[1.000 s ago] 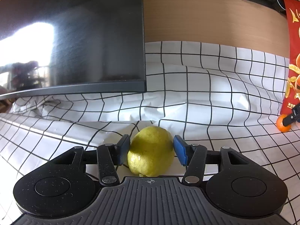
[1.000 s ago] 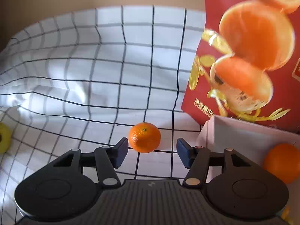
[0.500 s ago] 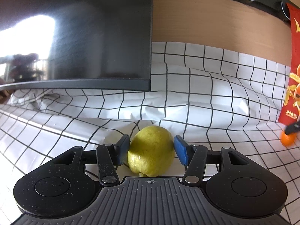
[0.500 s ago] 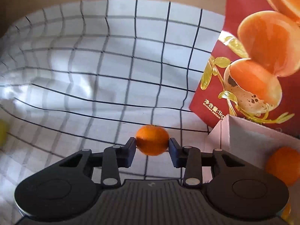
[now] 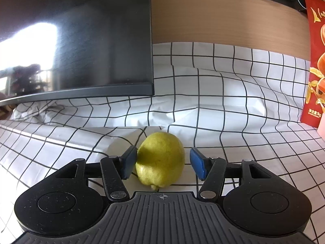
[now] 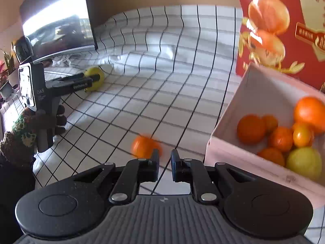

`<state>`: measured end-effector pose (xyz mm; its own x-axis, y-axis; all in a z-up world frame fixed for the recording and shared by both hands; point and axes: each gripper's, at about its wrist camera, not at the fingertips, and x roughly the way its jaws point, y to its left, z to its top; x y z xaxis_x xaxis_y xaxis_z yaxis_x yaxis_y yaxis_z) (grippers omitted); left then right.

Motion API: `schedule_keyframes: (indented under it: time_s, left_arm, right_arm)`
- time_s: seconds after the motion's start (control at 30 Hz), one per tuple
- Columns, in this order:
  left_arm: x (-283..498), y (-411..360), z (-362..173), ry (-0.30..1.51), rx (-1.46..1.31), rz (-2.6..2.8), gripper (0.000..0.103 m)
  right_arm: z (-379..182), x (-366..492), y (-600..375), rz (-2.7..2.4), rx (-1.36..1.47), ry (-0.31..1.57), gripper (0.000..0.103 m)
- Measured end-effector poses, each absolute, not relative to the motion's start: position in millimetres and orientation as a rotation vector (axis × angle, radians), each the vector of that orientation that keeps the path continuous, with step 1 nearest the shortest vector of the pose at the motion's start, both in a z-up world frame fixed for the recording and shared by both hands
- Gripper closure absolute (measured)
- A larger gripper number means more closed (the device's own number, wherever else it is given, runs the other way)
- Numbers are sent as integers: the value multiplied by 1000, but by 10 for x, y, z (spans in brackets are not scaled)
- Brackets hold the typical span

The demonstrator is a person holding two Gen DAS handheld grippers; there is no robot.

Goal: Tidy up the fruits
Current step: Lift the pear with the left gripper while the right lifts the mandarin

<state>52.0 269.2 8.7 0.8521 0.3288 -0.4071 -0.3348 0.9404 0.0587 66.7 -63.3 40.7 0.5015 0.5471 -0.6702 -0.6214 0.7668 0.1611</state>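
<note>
Fruits mostly sit in the white box (image 6: 227,122), but a lemon (image 5: 160,159) lies between the wide left hand-held gripper (image 5: 162,162) and a blurred mandarin (image 6: 144,145) lies loose on the checked surface (image 6: 162,93) beyond the narrowed, empty right hand-held gripper (image 6: 163,160).

White grid cloth (image 6: 154,85) — lemon (image 5: 160,159) lower ctr, blurred mandarin (image 6: 144,146) btm ctr, fruit box (image 6: 229,122) rt.
</note>
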Motion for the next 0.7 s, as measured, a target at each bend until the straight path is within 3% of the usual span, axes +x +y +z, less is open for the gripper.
schedule_keyframes:
  time_s: [0.07,0.7]
  left_arm:
    - [503,2723,90,420,-34,337,41]
    - [510,2859,68,463,-131,310,41]
  right_arm:
    - [409,666,-571,740,-91,753,65]
    - [-133,-682,-565,996,-298,610,60]
